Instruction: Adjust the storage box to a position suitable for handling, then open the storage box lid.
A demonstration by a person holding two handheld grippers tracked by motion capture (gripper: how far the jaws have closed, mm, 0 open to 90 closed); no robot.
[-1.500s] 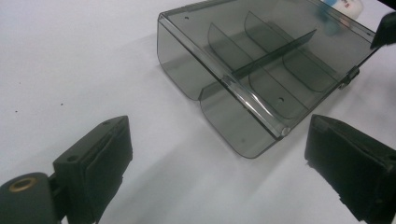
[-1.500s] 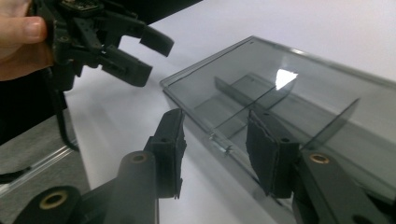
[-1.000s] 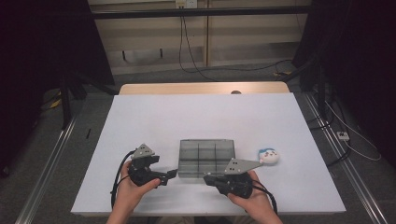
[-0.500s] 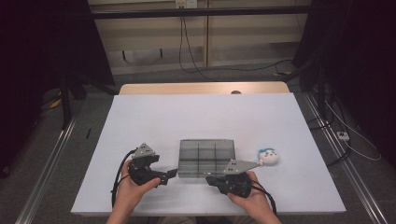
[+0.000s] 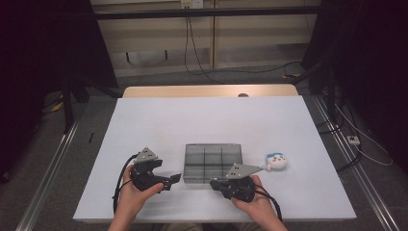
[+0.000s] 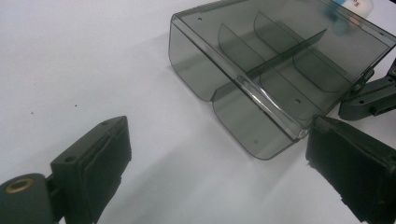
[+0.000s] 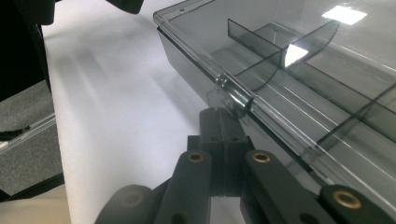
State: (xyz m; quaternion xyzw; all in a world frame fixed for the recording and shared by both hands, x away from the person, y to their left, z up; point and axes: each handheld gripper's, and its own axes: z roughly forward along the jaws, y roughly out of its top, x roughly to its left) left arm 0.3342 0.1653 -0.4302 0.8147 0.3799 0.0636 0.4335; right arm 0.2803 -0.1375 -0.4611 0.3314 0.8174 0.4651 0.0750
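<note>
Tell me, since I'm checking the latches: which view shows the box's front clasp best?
The right gripper view: the clasp sits close, right at the shut right tool. The left gripper view shows both flaps obliquely; the high view shows them tiny.

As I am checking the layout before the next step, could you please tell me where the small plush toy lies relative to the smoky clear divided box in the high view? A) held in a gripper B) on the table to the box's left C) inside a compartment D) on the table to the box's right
D: the plush toy lies on the white table, just right of the divided box, outside its compartments.
</note>
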